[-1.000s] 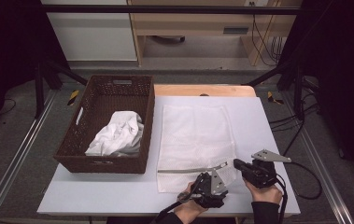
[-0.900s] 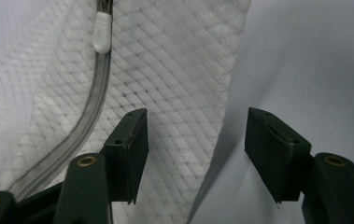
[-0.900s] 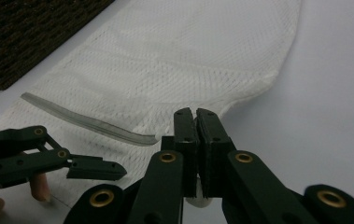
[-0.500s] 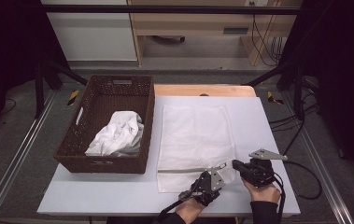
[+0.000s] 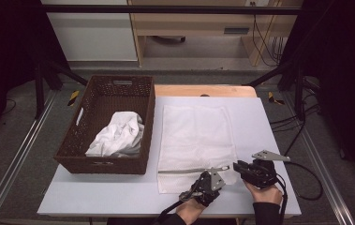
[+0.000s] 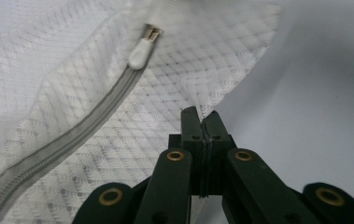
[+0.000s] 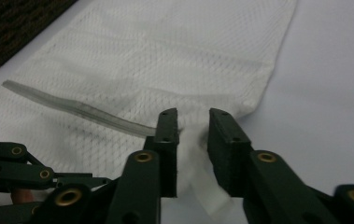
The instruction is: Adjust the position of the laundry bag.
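Left tongs (image 6: 202, 122) now clamped on mesh bag (image 5: 196, 140); right tongs (image 7: 192, 128) just opened.

Zipper (image 6: 67, 135) runs off left gripper view's bottom-left edge; basket (image 7: 11, 28) cut at right gripper view's corner.

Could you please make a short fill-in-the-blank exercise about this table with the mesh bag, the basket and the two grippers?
1. The crumpled white cloth lies inside the brown ____.
2. The mesh bag lies flat on the table, to the ____ of the basket in the high view.
3. The left gripper is ____ on the edge of the bag.
4. The grey zipper of the bag is ____.

Missing words: basket; right; shut; closed
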